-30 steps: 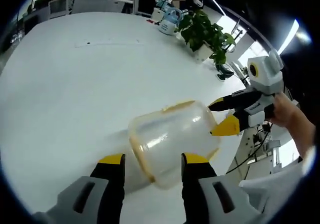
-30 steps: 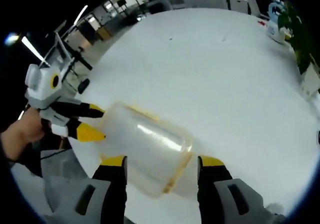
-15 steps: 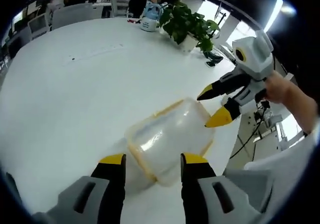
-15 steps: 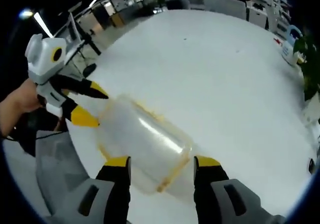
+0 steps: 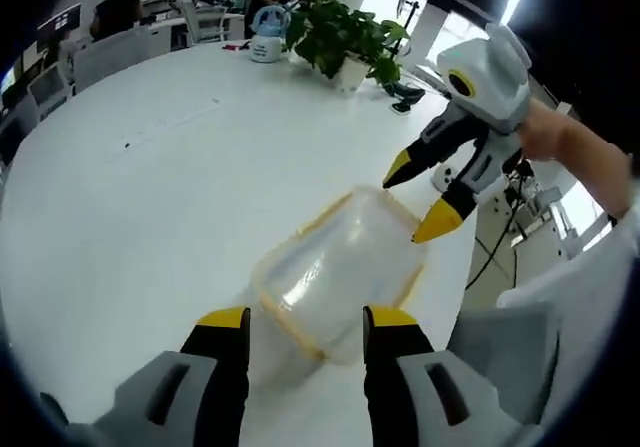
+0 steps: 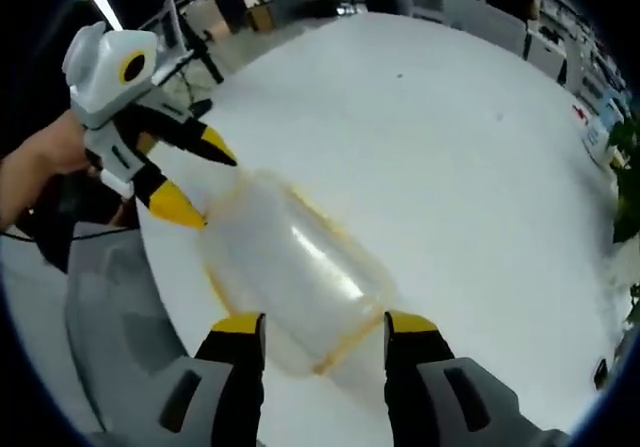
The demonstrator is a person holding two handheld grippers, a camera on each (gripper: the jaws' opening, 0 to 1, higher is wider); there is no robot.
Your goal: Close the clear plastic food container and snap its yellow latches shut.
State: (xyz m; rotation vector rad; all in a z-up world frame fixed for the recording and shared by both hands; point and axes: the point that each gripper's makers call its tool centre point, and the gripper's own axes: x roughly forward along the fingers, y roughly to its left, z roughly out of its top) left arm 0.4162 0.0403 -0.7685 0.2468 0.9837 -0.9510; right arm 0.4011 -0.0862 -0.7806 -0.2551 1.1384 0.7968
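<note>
The clear plastic container with a yellow rim lies lengthwise between my two grippers over the white table. My left gripper straddles its near end, jaws against its sides. In the right gripper view, that left gripper clasps the far end of the container. My right gripper holds the opposite end, and in the left gripper view its yellow tips sit on either side of the far corner, marked by the right gripper. Whether the latches are fastened is not clear.
A potted green plant and a small blue-and-white object stand at the table's far side. The table edge runs close to the container on the person's side. Office chairs and desks lie beyond.
Both cameras have swung, so the table appears shifted. The right gripper's jaws have narrowed a little onto the container. The container stays held between both grippers.
</note>
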